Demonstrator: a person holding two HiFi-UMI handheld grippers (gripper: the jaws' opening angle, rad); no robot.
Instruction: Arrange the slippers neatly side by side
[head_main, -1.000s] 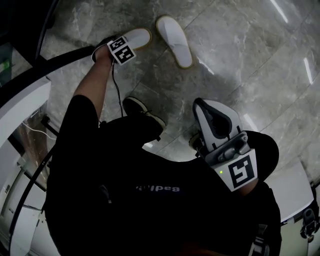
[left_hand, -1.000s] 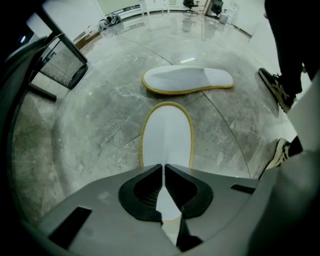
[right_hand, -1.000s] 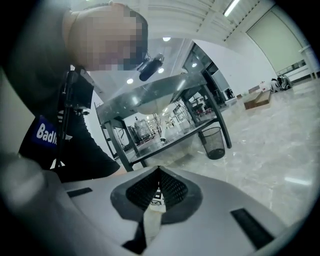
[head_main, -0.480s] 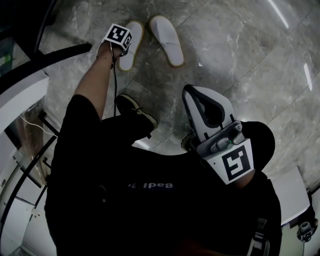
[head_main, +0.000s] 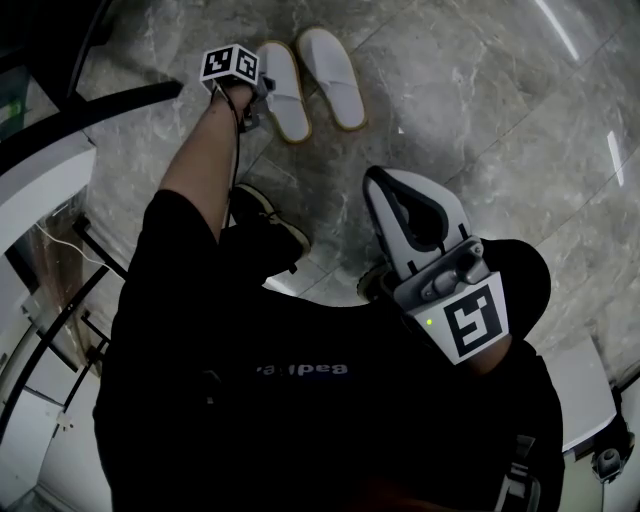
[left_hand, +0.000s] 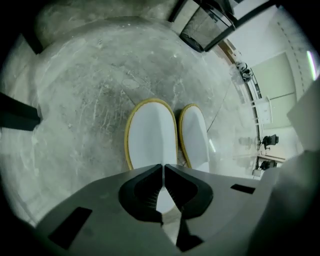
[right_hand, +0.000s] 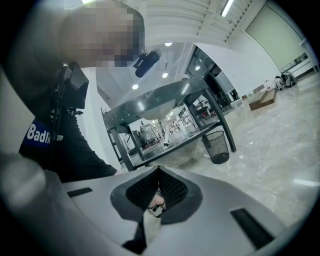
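Clamped on the left slipper's (head_main: 281, 95) heel, your left gripper (left_hand: 163, 166) has swung it parallel beside the right slipper (head_main: 332, 78), so the pair looks nearly aligned; right gripper (right_hand: 158, 199) closed, empty.

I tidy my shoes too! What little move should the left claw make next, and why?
Probably open the left claw and let go. Its jaws are shut on the heel edge of the left slipper, which lies flat on the floor close beside the right slipper, toes pointing the same way. The pair already looks neat, I think.
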